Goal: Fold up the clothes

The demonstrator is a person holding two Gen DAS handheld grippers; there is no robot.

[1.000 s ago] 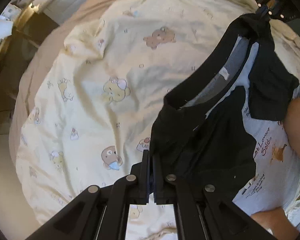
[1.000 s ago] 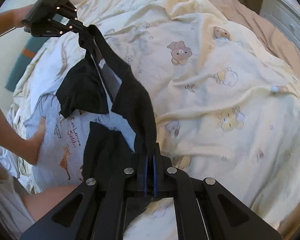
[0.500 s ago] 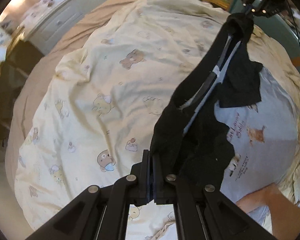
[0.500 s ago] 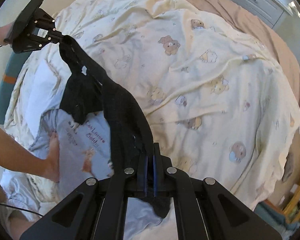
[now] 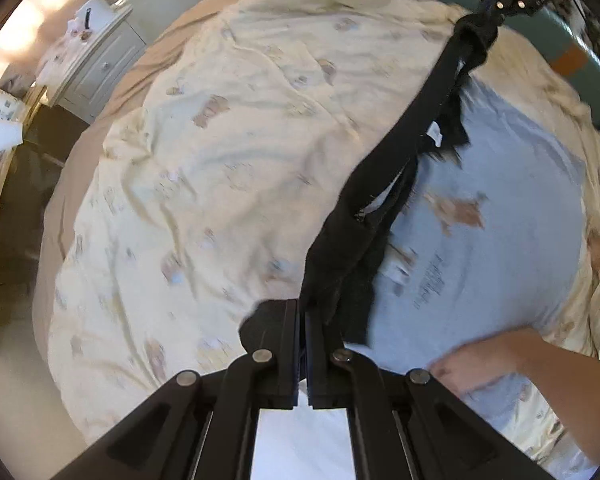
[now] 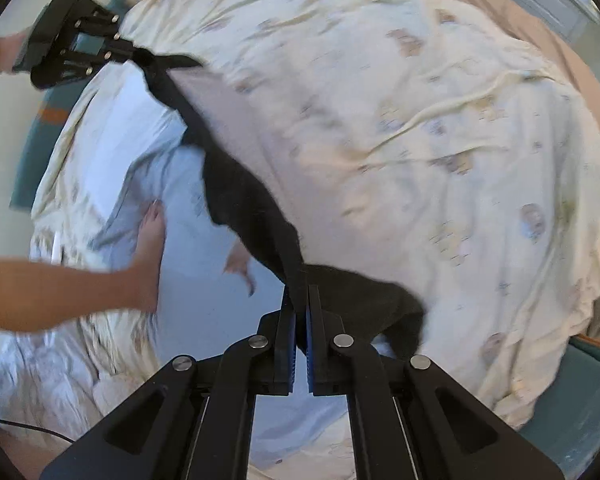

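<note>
Both hand-held grippers, left (image 5: 302,312) and right (image 6: 301,300), are clamped on a black garment (image 5: 404,148) stretched between them above the bed's cream duvet (image 5: 220,152).

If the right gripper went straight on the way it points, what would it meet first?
Probably the pale blue printed shirt on the bed, right below the right gripper, which is shut on the black garment; depth is unclear.

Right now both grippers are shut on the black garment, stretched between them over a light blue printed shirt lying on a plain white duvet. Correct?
Not quite. The duvet is cream with a teddy-bear print, not plain white, as the left wrist view shows. The rest holds: left gripper and right gripper are shut on the black garment, stretched above the light blue printed shirt.
</note>
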